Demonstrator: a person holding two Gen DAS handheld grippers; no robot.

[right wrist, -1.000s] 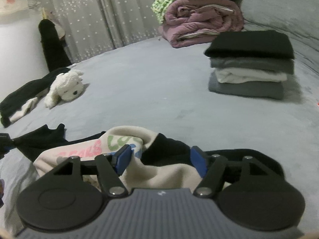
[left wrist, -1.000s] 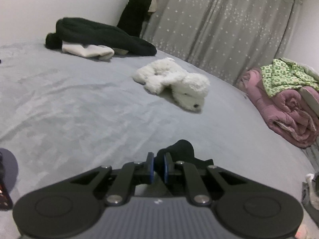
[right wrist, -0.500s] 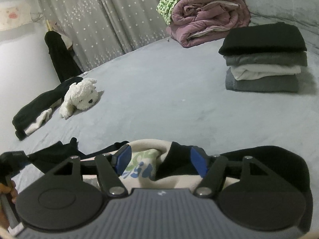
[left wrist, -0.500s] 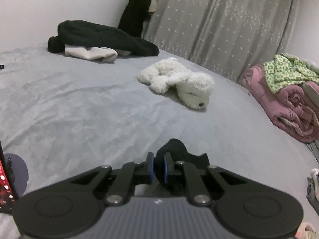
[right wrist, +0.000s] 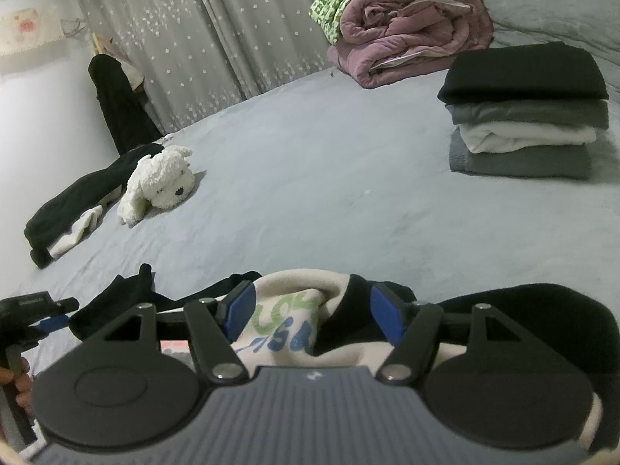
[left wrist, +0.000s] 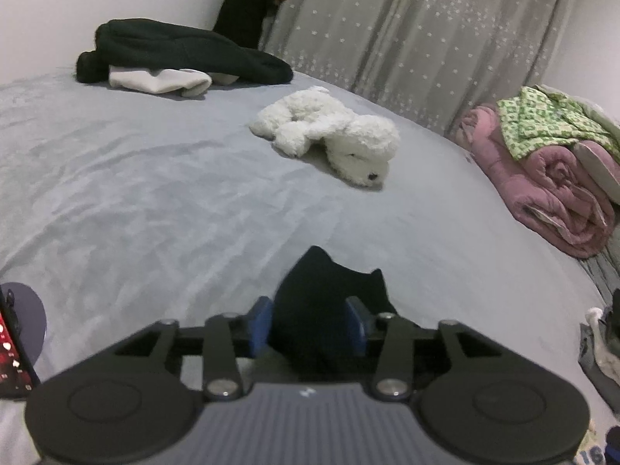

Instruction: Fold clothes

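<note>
A cream sweatshirt with green and blue print and black sleeves (right wrist: 286, 310) lies bunched at the near edge of the grey bed (right wrist: 310, 193). My right gripper (right wrist: 314, 312) is closed on a thick hump of it, cream cloth against one blue pad and black cloth against the other. My left gripper (left wrist: 307, 321) has its jaws opening. A black sleeve end (left wrist: 317, 290) still stands between its pads, loose in the gap. The left gripper (right wrist: 50, 316) also shows at the left edge of the right wrist view, with the sleeve (right wrist: 116, 298) stretched toward it.
A stack of folded clothes (right wrist: 523, 116) sits at the right. A white plush dog (left wrist: 329, 131) lies mid-bed, with dark and white clothes (left wrist: 174, 58) behind it. A rolled pink quilt (left wrist: 542, 186) with green cloth is at the far right. Curtains hang behind.
The left jaws, tightly shut on the black sleeve before, have spread apart and the sleeve now stands free between them. The right gripper keeps the same hold.
</note>
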